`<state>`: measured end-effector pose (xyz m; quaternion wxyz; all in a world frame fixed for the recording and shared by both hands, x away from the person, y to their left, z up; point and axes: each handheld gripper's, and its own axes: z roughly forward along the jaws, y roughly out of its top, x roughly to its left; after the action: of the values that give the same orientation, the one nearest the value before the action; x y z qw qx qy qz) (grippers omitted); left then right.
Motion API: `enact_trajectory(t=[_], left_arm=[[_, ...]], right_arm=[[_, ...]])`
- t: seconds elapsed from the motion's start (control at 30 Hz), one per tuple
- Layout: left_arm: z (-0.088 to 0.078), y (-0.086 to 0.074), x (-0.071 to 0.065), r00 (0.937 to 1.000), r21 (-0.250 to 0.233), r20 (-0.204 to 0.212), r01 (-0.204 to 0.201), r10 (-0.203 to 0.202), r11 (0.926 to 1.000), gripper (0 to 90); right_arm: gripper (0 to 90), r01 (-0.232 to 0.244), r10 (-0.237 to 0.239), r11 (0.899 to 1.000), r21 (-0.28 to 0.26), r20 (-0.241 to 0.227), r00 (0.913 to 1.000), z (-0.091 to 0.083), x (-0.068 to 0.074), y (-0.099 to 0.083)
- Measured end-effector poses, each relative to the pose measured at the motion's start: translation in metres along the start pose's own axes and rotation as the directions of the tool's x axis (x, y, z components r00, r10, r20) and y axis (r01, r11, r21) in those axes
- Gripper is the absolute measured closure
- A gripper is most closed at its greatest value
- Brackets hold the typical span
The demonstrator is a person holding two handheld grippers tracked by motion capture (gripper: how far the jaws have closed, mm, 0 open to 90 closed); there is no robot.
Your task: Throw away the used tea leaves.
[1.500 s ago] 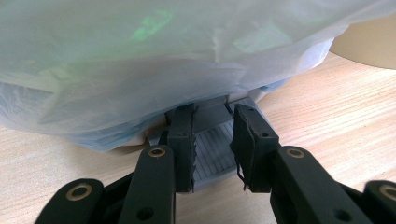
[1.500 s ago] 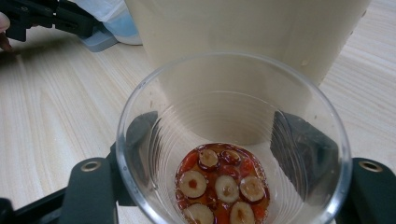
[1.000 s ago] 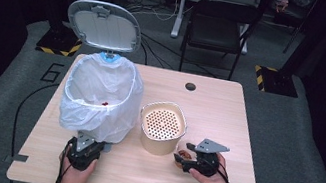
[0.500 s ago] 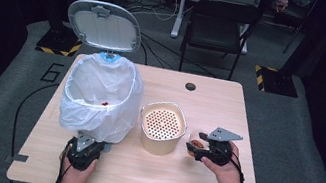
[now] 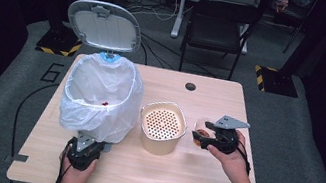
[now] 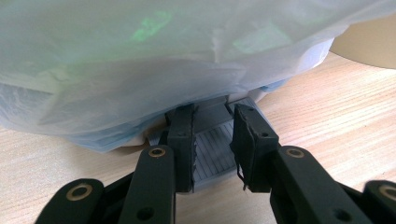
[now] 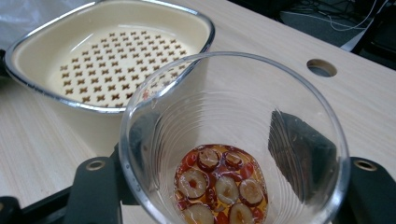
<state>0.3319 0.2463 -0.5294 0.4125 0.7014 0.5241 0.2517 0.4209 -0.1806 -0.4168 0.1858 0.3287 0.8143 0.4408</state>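
A strainer (image 5: 161, 124) stands between bin (image 5: 99, 95) and cup (image 7: 233, 140). Right gripper (image 5: 203, 138) pinches the cup; left gripper (image 6: 212, 140) clamps the bin's pedal (image 6: 212, 144).

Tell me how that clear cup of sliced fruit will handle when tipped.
The clear cup looks thin and smooth, so probably light and slippery in the right tool. The fruit slices sit in liquid and may slide out together.
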Motion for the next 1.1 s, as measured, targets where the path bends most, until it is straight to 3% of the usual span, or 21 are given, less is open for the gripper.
enact_trajectory(t=[0.27,0.5,1.1], left_arm=[[0.0,0.0,0.0,1.0,0.001,0.001,-0.002,0.002,1.0,69.3],[0.0,0.0,0.0,0.9999,0.009,-0.01,0.007,-0.007,0.9999,69.5],[0.0,0.0,0.0,0.9999,0.011,-0.009,0.007,-0.007,0.9999,69.5]], right_arm=[[34.9,0.008,-0.008,1.0,-0.015,0.008,0.9999,-0.002,-0.016,0.022],[34.9,-0.01,0.009,0.998,-0.062,-0.016,0.9998,0.002,-0.03,0.044],[34.9,0.034,-0.036,0.997,-0.066,-0.02,0.9991,0.03,-0.036,0.082]])
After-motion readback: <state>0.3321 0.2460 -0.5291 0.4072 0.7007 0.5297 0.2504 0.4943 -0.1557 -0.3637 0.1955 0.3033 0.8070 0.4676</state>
